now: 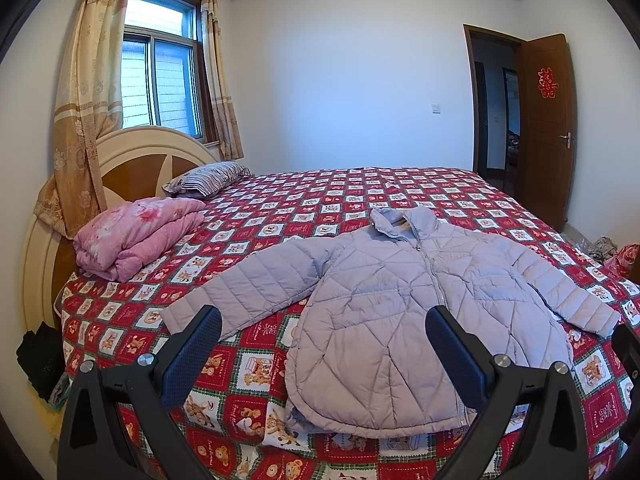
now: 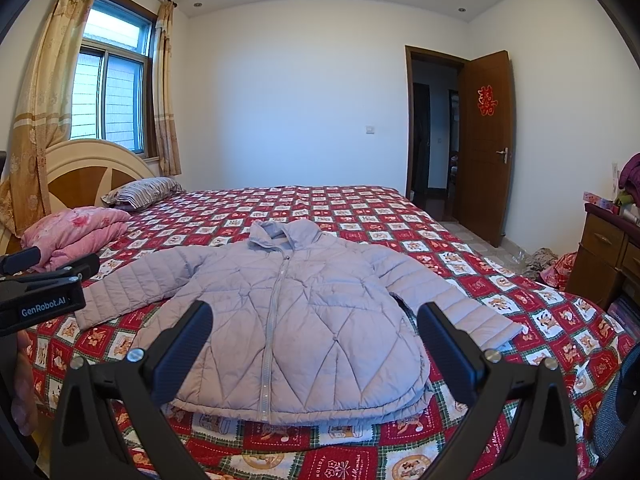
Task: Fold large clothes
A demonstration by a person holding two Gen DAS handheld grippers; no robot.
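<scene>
both tongs hung spread wide and empty: the left tongs (image 1: 324,334) and right tongs (image 2: 315,330) hovered just short of the hem of a lilac quilted jacket (image 2: 292,312), which lay zipped, sleeves out, on the bed (image 2: 360,208).

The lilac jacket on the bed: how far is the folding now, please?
Done: the lilac jacket is laid flat on the bedspread, front up, zipped, both sleeves spread out. In hand: nothing; the left gripper and right gripper are both open above its hem, and neither holds any cloth. Left: all of the folding, as no sleeve or side is turned in yet.
</scene>
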